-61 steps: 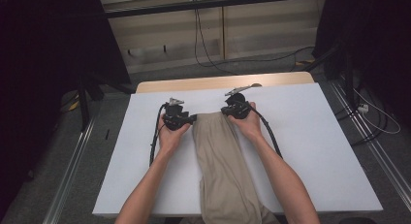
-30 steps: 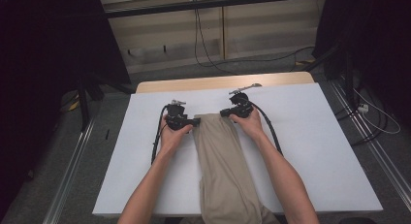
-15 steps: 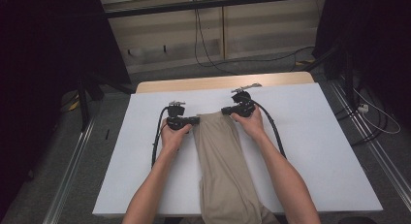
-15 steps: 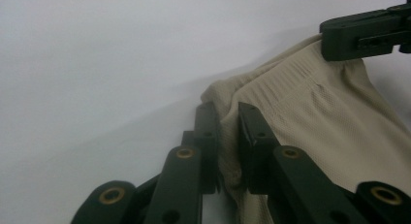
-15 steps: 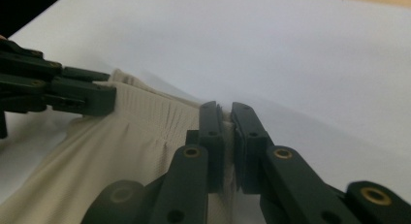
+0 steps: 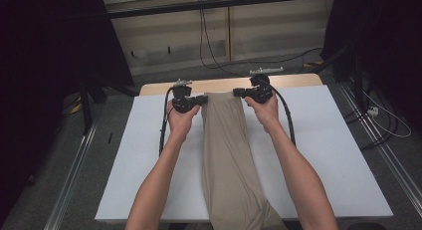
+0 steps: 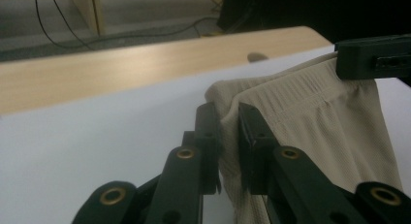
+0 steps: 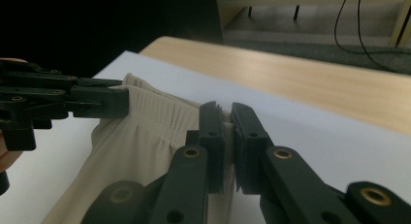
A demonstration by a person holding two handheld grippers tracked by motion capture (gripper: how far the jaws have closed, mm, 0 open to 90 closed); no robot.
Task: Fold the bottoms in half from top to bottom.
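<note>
A long beige ribbed-knit garment (image 6: 226, 155) is laid lengthwise down the middle of a white sheet-covered table (image 6: 343, 155), its lower end hanging past the near edge. Its ribbed waistband (image 7: 291, 86) is held at the far end of the sheet, near the bare wooden strip (image 6: 298, 81) of the tabletop. The left corner of the waistband is pinched between the closed jaws of the left gripper (image 6: 200, 99). The right corner is clamped likewise by the right gripper (image 6: 238, 93). The band is stretched between them, slightly raised off the sheet.
</note>
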